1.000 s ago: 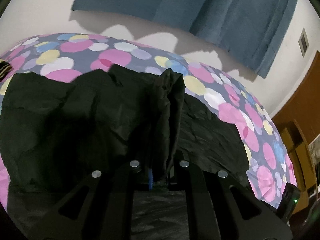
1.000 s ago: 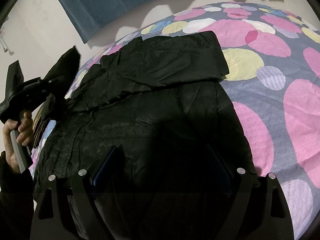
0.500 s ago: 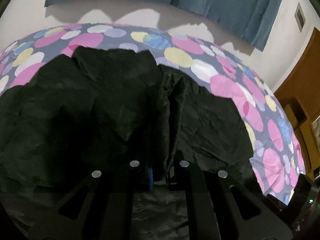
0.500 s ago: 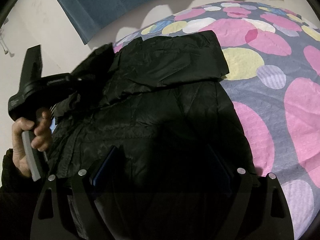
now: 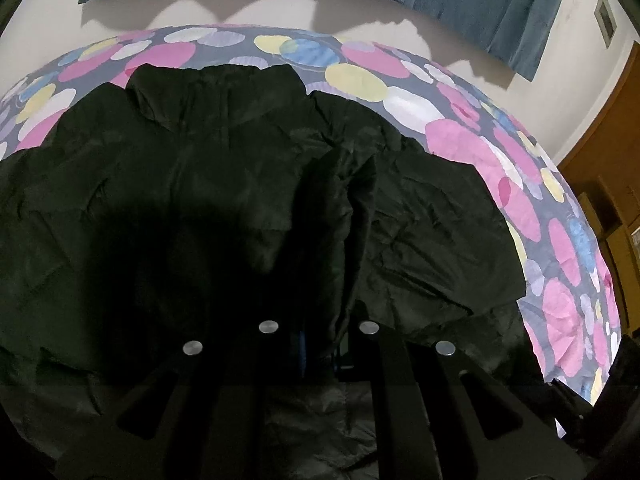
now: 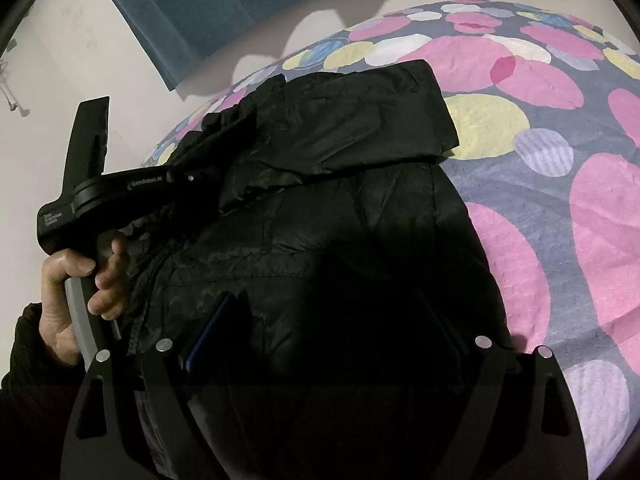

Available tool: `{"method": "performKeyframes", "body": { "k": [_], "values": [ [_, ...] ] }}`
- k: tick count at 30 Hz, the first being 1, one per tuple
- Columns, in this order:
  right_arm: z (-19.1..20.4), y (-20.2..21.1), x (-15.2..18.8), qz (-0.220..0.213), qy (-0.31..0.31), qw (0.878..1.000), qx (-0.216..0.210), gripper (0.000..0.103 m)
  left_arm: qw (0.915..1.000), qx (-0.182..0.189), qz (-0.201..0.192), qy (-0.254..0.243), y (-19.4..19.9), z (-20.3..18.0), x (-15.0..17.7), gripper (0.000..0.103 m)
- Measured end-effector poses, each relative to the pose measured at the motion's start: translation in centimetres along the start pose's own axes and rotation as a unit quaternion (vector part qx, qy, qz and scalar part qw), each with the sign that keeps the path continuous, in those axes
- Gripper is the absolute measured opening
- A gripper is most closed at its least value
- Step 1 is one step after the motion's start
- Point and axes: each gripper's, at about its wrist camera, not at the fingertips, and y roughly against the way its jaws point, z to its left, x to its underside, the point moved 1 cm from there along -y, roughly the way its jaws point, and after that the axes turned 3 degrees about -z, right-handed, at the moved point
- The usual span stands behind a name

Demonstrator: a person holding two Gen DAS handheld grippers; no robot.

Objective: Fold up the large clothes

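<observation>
Your black jacket (image 6: 340, 220) lies spread on the bed w/ the dotted sheet (image 6: 560, 184), one sleeve folded across the top. Your left gripper (image 5: 320, 344) is clamped tight on a bunched fold of the jacket, which rises in a ridge from btwn its fingers. In the right wrist view your left hand (image 6: 76, 280) grips that tool's handle at the jacket's left edge. Your right gripper (image 6: 328, 320) hangs over the jacket body, fingers wide apart, nothing pinched btwn them.

"GenRobot.AI" stands on the left claw (image 6: 224, 164).
</observation>
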Motion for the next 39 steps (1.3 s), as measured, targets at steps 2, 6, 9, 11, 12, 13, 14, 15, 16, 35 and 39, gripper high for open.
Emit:
{"method": "performKeyframes", "body": {
  "k": [2, 6, 9, 11, 12, 13, 14, 15, 16, 35, 39],
  "values": [
    [0.0, 0.0, 0.0, 0.000, 0.000, 1.000, 0.000, 0.087, 1.0000, -0.001, 0.000, -0.001, 0.0, 0.0, 0.0, 0.008],
    [0.0, 0.0, 0.0, 0.000, 0.000, 1.000, 0.000, 0.087, 1.0000, 0.002, 0.001, -0.004, 0.0, -0.2, 0.1, 0.010],
    [0.0, 0.0, 0.0, 0.000, 0.000, 1.000, 0.000, 0.087, 0.9999, 0.009, 0.002, -0.013, 0.3, -0.7, 0.3, 0.023],
    [0.0, 0.1, 0.0, 0.000, 0.000, 1.000, 0.000, 0.087, 0.9996, 0.021, 0.007, -0.016, 0.6, -1.1, 0.5, 0.038],
    [0.0, 0.0, 0.0, 0.000, 0.000, 1.000, 0.000, 0.087, 0.9994, 0.027, 0.009, -0.017, 0.9, -1.3, 0.7, 0.047],
    [0.0, 0.0, 0.0, 0.000, 0.000, 1.000, 0.000, 0.087, 0.9993, 0.033, 0.009, -0.017, 1.3, -1.6, 0.8, 0.050],
    [0.0, 0.1, 0.0, 0.000, 0.000, 1.000, 0.000, 0.087, 0.9990, 0.041, 0.010, -0.019, 1.9, -1.8, 1.0, 0.051],
    [0.0, 0.1, 0.0, 0.000, 0.000, 1.000, -0.001, 0.087, 0.9986, 0.048, 0.009, -0.021, 2.6, -2.0, 1.1, 0.052],
    [0.0, 0.1, 0.0, 0.000, 0.000, 1.000, -0.001, 0.087, 0.9979, 0.059, 0.005, -0.025, 3.8, -1.9, 1.2, 0.056],
    [0.0, -0.1, 0.0, -0.001, 0.001, 1.000, 0.000, 0.087, 0.9807, -0.094, -0.062, 0.159, 12.1, 28.3, 2.0, 0.054],
    [0.0, 0.0, 0.0, -0.001, 0.000, 1.000, 0.000, 0.087, 0.9840, -0.085, -0.047, 0.149, 10.6, 28.4, 2.3, 0.039]
  ]
}}
